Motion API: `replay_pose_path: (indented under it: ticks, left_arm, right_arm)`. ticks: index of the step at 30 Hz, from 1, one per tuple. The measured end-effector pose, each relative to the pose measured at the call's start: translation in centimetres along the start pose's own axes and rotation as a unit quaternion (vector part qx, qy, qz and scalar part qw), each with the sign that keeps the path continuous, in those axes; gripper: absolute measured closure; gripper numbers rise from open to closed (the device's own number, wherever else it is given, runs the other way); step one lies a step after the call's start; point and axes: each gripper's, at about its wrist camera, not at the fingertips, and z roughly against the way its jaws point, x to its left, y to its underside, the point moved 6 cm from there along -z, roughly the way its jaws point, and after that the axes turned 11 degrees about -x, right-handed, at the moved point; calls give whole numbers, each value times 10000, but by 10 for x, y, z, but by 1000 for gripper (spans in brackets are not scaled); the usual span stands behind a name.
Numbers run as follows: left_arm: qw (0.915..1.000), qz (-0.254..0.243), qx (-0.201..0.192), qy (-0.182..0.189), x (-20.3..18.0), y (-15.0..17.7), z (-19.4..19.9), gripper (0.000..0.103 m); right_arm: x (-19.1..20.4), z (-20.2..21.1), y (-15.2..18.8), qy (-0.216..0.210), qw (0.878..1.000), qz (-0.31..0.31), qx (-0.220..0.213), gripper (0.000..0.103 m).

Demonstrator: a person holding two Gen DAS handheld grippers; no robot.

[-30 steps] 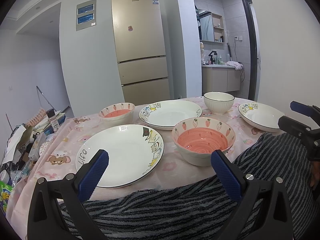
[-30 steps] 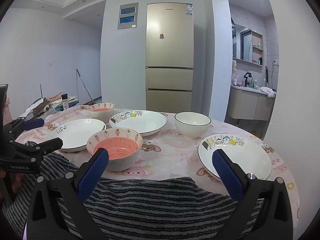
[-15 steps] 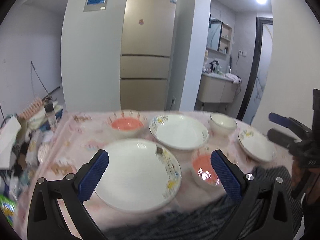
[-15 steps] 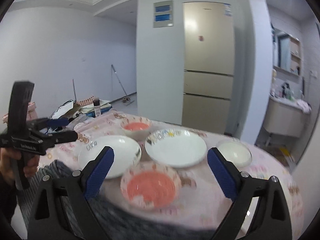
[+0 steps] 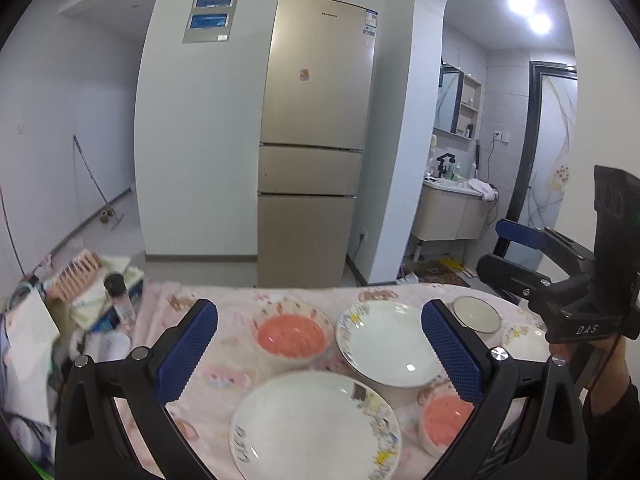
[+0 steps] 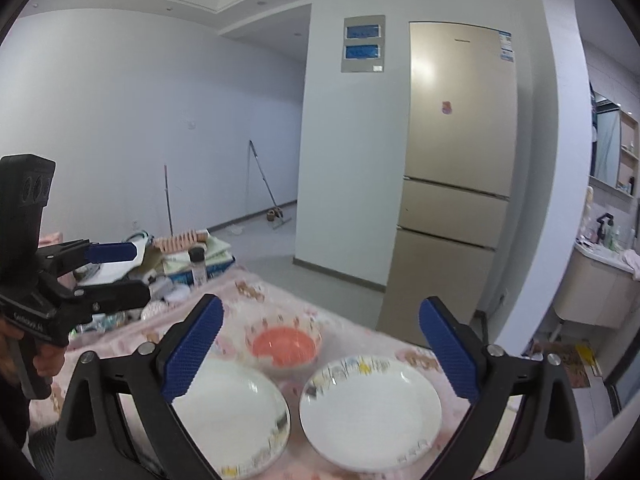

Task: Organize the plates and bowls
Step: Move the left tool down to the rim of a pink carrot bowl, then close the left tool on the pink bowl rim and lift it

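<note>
Both of our tools have lifted off the striped cloth at the near edge of the tabletop [image 5: 240, 312] and now look down on the dishes from higher up. Our left tool [image 5: 320, 354] is spread wide with nothing between its pads; our right tool [image 6: 320, 354] is opening, also empty.

We judge this the approach step: nothing is stacked yet, and the next move calls for choosing a plate or bowl and bringing one tool down over its rim.

Nearest sits the lettered plate [image 5: 312, 428], with a pink bowl [image 5: 446, 420] just beside it toward the right edge. Farther in lie the second plate [image 5: 390, 344] and the far pink bowl [image 5: 291, 335].

Only the left view shows the white bowl [image 5: 476, 314] and a third plate [image 5: 524, 342] toward the far right corner; the right view cuts both off.
</note>
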Motion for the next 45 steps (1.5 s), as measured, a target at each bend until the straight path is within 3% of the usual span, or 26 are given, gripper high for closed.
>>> replay_pose_path:
  ticks: [5,8,12,18,20,24,28,31,32,35,38,40,42,45]
  left_arm:
    - [9999,36,52,-155,19,-13,-29,0]
    - [9994,132,155,-273,31,-9,-52,0]
    - [9973,501,457,-287,51,0,-87,0]
    - [9945,519,804,-432,72,16,-119,0]
    - [9934,479,955,-423,75,24,-129,0]
    - [9891,458,1315,-486,86,48,-153,0]
    - [9835,701,1622,-399,95,73,-169,0]
    - [9798,735,1820,-388,101,92,-181,1]
    - [9779,771,1908,-376,103,98,-186,5]
    - [9712,973,2147,-357,111,116,-198,18]
    - [9676,983,2205,-733,120,125,-203,32]
    - [9665,931,2276,-739,123,129,-206,37]
    - [9631,995,2400,-700,126,135,-208,45]
    - [9567,1283,2570,-477,128,142,-212,58]
  right_arm:
    - [1,-36,-6,8,9999,60,90,1]
    - [-5,-66,-6,371,9989,256,97,1]
    - [-11,-105,5,344,9987,30,365,1]
    - [-14,-133,25,408,9960,-39,793,1]
    - [-19,-143,34,643,9935,-6,942,1]
    - [-28,-164,55,301,9874,-661,1407,6]
    - [-32,-178,82,376,9809,-514,1841,8]
    - [-29,-187,105,191,9721,-640,2249,18]
    - [-28,-191,111,178,9694,-651,2358,24]
    - [-28,-200,128,164,9618,-636,2657,29]
    - [-31,-207,140,137,9553,-785,2848,30]
    - [-36,-211,147,114,9505,-1059,2920,38]
    - [-40,-214,153,78,9457,-1247,3000,58]
    - [-43,-220,162,124,9396,-1331,3152,68]
